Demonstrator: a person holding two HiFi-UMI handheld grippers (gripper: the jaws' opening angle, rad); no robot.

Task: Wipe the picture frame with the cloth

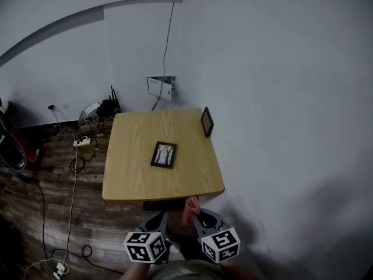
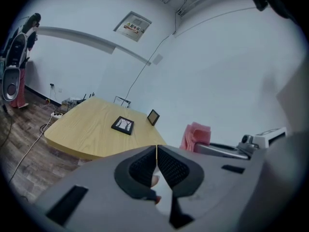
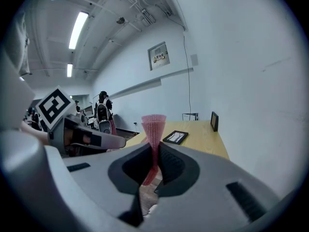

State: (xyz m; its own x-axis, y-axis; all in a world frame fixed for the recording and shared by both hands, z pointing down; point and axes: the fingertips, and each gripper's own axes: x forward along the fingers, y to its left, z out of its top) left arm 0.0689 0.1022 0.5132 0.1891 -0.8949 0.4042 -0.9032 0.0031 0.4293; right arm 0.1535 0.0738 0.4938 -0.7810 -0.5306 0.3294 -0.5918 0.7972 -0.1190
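Note:
A black picture frame (image 1: pixel 164 154) lies flat in the middle of the wooden table (image 1: pixel 131 174); it also shows in the left gripper view (image 2: pixel 122 125) and the right gripper view (image 3: pixel 175 137). A second small frame (image 1: pixel 207 122) leans against the wall at the table's far right. My right gripper (image 1: pixel 193 212) is shut on a pink cloth (image 1: pixel 189 210), which sticks up between its jaws (image 3: pixel 153 129). My left gripper (image 1: pixel 159 221) is shut with nothing in it (image 2: pixel 157 166). Both hang below the table's near edge, well short of the frame.
A white wall (image 1: pixel 280 98) runs along the table's right side. Cables, a power strip (image 1: pixel 82 140) and a router (image 1: pixel 108 106) lie on the wood floor to the left. People stand far back in the right gripper view.

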